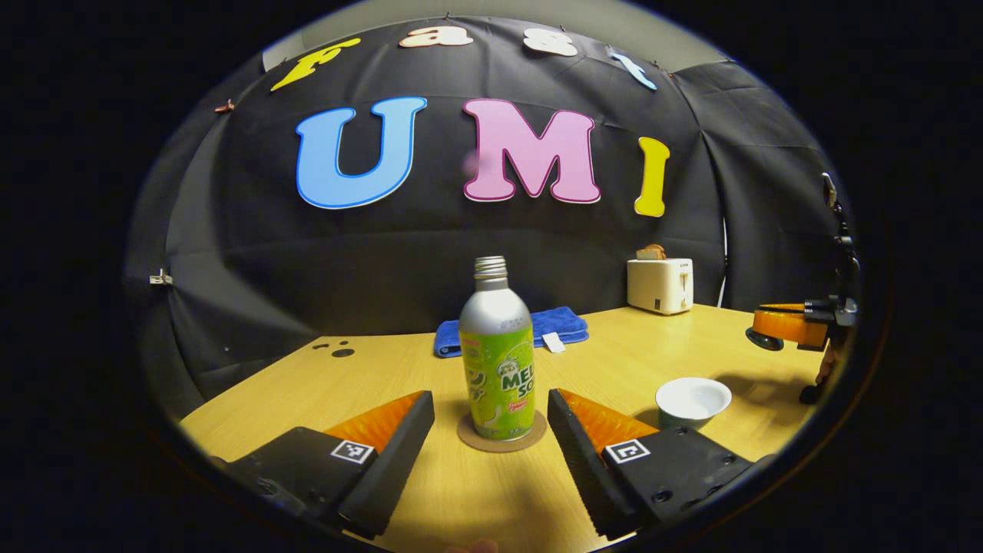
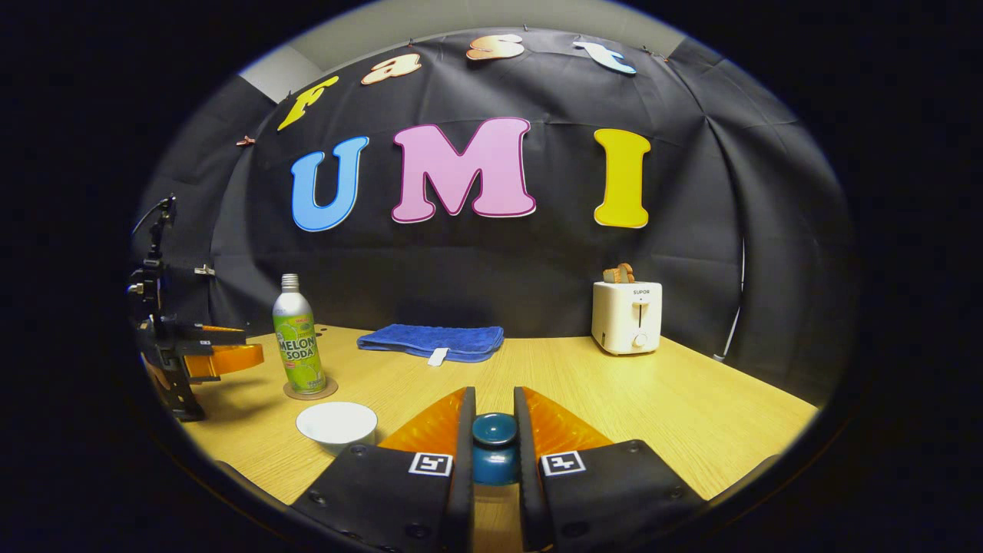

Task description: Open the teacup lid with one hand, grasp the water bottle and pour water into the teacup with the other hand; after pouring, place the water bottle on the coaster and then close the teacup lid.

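A silver bottle with a green label (image 1: 497, 361) stands upright on a round brown coaster (image 1: 501, 439) in the left gripper view. My left gripper (image 1: 490, 403) is open, a finger on either side of the bottle and apart from it. To the right sits the uncovered white teacup (image 1: 693, 401). In the right gripper view my right gripper (image 2: 494, 407) is shut on the teacup lid (image 2: 494, 447) by its dark blue knob, held above the table. There the bottle (image 2: 298, 338), coaster (image 2: 310, 392) and teacup (image 2: 337, 425) lie to the left, with the left gripper (image 2: 203, 357) beside them.
A folded blue towel (image 2: 431, 341) lies at the back of the wooden table (image 2: 691, 407). A white toaster (image 2: 628, 316) holding bread stands at the back right. The right gripper (image 1: 799, 326) hovers at the far right in the left gripper view.
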The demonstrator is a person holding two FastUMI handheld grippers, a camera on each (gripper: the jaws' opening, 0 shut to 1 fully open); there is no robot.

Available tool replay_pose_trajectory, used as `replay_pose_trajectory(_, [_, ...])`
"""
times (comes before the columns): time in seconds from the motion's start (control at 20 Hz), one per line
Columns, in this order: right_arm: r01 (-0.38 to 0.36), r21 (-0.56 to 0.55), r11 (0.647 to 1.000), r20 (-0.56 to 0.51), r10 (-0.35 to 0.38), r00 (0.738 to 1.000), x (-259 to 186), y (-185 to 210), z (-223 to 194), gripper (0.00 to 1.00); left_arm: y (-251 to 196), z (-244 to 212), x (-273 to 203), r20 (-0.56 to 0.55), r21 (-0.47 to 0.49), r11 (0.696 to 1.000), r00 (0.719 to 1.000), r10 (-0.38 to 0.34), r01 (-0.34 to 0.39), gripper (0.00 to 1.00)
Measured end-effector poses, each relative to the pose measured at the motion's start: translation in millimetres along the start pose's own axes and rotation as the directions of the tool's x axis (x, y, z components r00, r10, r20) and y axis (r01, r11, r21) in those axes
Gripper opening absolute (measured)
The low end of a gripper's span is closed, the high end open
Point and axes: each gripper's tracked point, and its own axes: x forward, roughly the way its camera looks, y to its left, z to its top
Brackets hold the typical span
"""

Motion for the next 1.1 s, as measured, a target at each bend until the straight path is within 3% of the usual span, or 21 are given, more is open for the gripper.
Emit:
replay_pose_trajectory(0.25, [0.012,0.000,1.000,0.001,-0.012,1.000,0,-3,0,0.27,19,5,-16,0.059,-0.037,0.999,0.998,0.025,-0.022,0.94])
replay_pose_trajectory(0.5, [0.022,-0.001,1.000,0.001,-0.022,1.000,-7,4,0,0.27,33,1,-18,0.050,-0.063,0.996,0.996,0.070,-0.067,0.95])
replay_pose_trajectory(1.1, [-0.177,-0.005,0.984,-0.022,0.177,0.984,9,113,-1,0.27,35,2,-18,0.048,-0.062,0.996,0.997,0.068,-0.065,0.95])
